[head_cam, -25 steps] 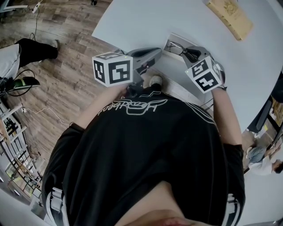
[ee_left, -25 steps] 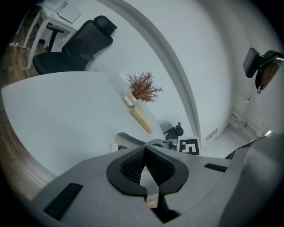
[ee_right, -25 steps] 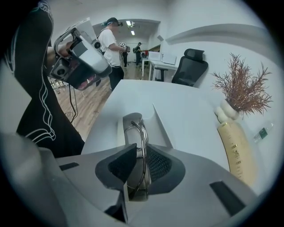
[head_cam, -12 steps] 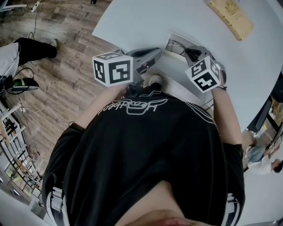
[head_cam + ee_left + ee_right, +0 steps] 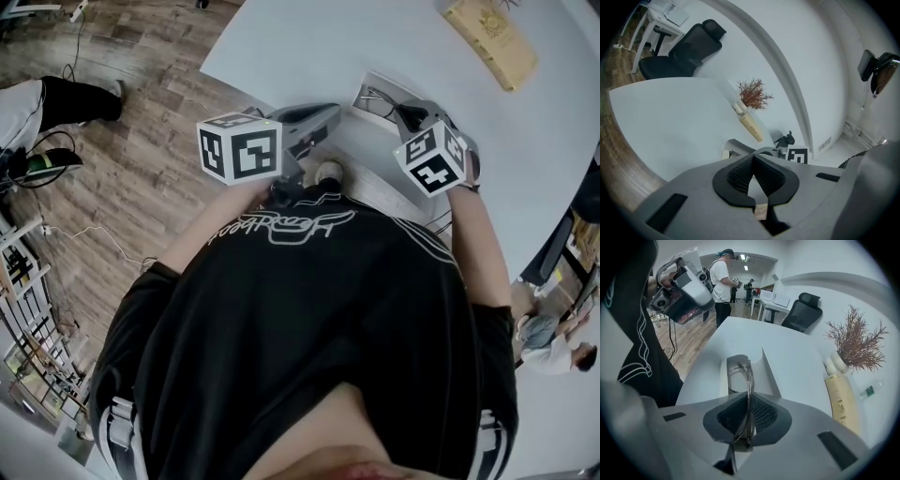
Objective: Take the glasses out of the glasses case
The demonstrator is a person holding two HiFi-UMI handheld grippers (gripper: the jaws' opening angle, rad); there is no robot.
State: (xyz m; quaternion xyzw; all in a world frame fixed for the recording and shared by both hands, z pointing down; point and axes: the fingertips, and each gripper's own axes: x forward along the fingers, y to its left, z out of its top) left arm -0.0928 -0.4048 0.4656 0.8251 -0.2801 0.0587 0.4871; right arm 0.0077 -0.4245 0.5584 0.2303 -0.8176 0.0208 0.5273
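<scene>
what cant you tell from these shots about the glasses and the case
- Head view: the glasses are too small to show whether they have left the glasses case; the right tongs cover part of it.
- Left gripper view: the left tongs, closed on nothing, hide most of the case; no glasses show.
- Right gripper view: the right tongs clamp the frame, hiding its near half; whether the far end touches the case is unclear.

white table (image 5: 787, 341) holds open glasses case (image 5: 769, 373) and tan box (image 5: 841, 401).
</scene>
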